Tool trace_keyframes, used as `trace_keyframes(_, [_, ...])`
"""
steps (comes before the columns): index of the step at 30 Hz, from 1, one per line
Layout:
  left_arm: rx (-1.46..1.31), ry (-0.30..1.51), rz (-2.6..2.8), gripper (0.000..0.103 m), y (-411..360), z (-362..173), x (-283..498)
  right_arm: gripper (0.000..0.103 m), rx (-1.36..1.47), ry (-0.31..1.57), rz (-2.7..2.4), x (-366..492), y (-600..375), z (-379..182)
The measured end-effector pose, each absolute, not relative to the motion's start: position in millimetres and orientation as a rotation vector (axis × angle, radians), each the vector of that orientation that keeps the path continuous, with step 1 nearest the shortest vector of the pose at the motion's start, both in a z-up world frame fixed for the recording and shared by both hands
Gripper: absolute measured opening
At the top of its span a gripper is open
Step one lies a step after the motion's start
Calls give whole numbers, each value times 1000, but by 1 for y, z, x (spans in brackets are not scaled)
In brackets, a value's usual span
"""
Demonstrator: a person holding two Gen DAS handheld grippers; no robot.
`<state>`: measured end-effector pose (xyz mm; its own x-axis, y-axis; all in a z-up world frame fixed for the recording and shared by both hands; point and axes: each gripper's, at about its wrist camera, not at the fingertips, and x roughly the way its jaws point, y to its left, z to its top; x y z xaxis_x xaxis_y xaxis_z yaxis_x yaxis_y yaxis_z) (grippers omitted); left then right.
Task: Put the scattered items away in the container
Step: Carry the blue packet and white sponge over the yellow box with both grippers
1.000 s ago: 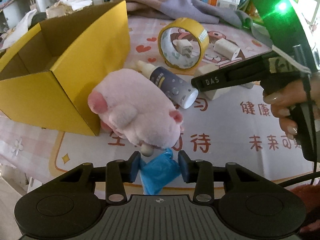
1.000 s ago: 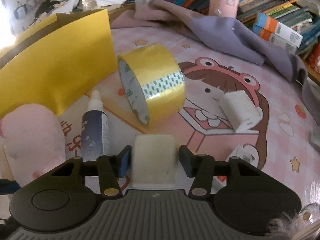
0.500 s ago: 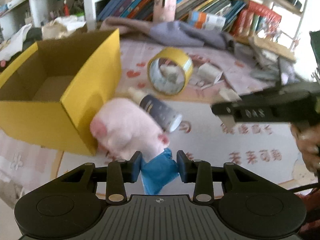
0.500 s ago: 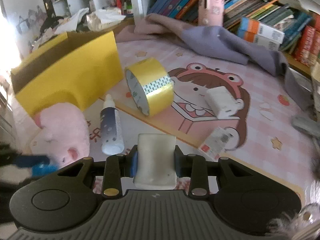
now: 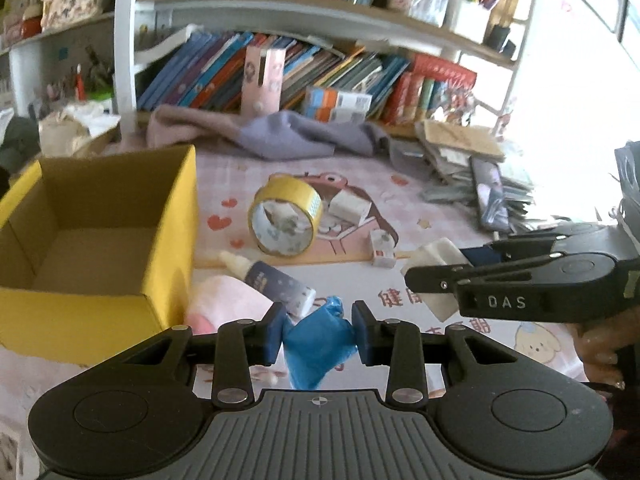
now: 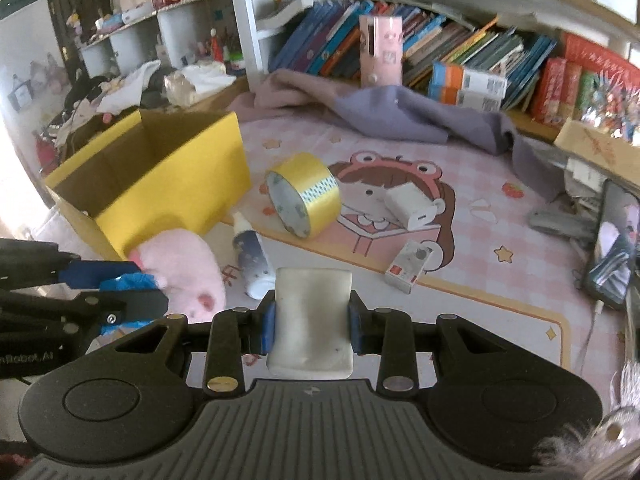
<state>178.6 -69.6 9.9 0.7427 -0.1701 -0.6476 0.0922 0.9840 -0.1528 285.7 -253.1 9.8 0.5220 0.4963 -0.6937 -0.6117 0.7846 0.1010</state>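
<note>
While each hand-held gripper clamps, blue bag, white block.

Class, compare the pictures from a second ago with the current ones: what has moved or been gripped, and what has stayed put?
Both grippers have risen off the mat with their loads. The left gripper stays shut on the blue bag. The right gripper was just closing and now clamps the white block. The yellow box, tape roll, bottle and pink plush stayed where they were.
</note>
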Motion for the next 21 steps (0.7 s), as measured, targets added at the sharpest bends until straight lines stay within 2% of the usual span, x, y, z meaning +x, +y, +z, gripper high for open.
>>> trace_keyframes(11, [-94,662,-209,34,9,22,106,32,-140,736,603,189,-183,25])
trace_keyframes(21, [-91,656,-180,34,70,20,45,32,-123,754,631,112,-117,16])
